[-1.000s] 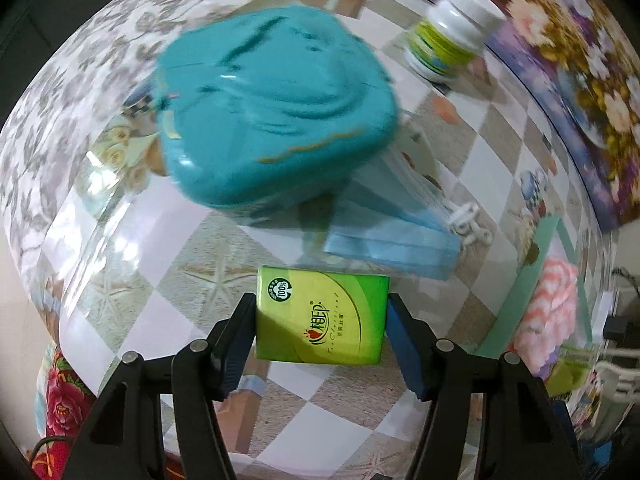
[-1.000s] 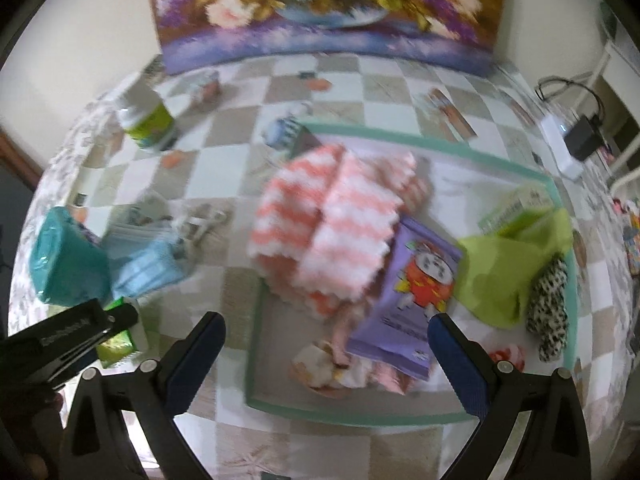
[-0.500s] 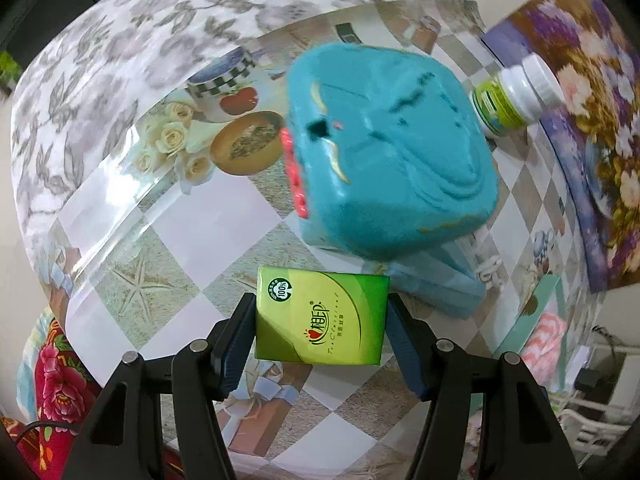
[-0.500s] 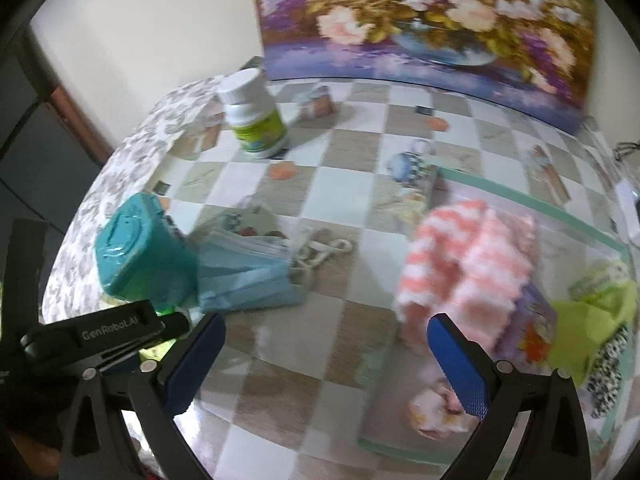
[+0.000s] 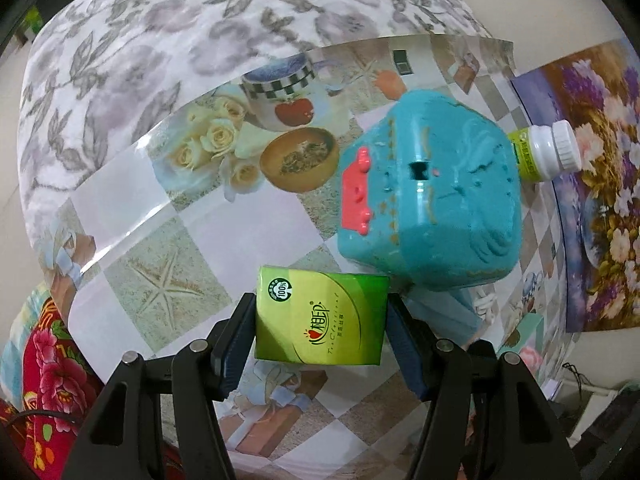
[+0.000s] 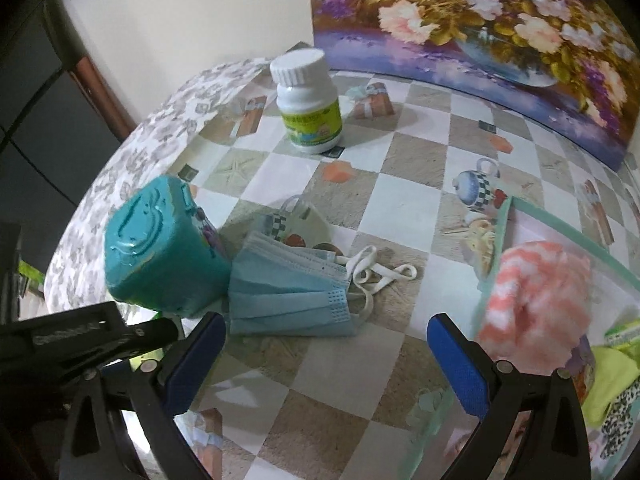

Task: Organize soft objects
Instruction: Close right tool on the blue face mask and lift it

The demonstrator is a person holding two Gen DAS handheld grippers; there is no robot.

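Your left tool (image 5: 322,324) was clamped on the green tissue pack (image 5: 320,316), both pads pressed against its short sides, and the pack hung clear above the surface (image 5: 168,248) instead of resting on it. Your right tool (image 6: 326,356) stood wide with nothing between its blue pads, pointed down at the stack of blue face masks (image 6: 292,288) that lay on the surface just beside the teal container (image 6: 160,248).

As for progress, the green-rimmed tray (image 6: 560,224) at the right already held several soft things: the pink-and-white fluffy cloth (image 6: 536,304), a lime cloth (image 6: 612,376) and a spotted piece at the far edge, though that corner was too distorted for you to tell exactly what it was. So a good part of the sorting looked done.

What remained, by my reading, was the tissue pack in your left tool, which was well apart from the tray, and the face masks, not yet picked up. The teal container and the white pill bottle (image 6: 308,104) were hard items and probably stayed where they stood. The masks were loose and layered, with ear loops trailing toward the tray, so they were likely to splay if you pinched only the top one.
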